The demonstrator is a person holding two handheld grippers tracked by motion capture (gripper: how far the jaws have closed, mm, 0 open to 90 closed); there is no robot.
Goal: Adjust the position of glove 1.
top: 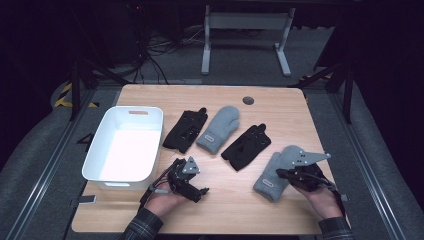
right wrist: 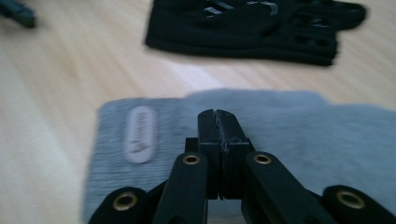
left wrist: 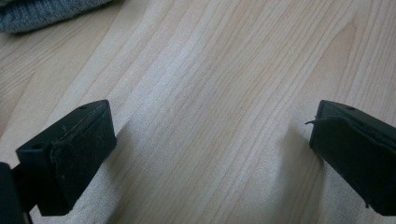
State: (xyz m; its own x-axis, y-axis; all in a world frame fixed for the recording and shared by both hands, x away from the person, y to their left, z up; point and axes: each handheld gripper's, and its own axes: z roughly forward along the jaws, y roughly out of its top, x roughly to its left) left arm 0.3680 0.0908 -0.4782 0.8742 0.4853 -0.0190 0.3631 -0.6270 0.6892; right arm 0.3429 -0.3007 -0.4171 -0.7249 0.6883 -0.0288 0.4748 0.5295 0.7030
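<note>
Wooden table [top: 220, 200] — grey mitten [top: 278, 172] lies diagonally, cuff toward the person; right hand-held gripper [right wrist: 218, 116] closed, empty, above it.

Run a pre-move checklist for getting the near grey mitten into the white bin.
1. Right gripper over the near grey mitten: ok, its tips hang above the knit.
2. Right jaws open enough to take the mitten: not ok, they are pressed together with nothing between them.
3. Left gripper free: ok, jaws wide apart above bare table.
4. White bin ready to receive: ok, nothing lies in it.
5. Nearest black glove apart from the mitten: ok, wood shows between them.
</note>
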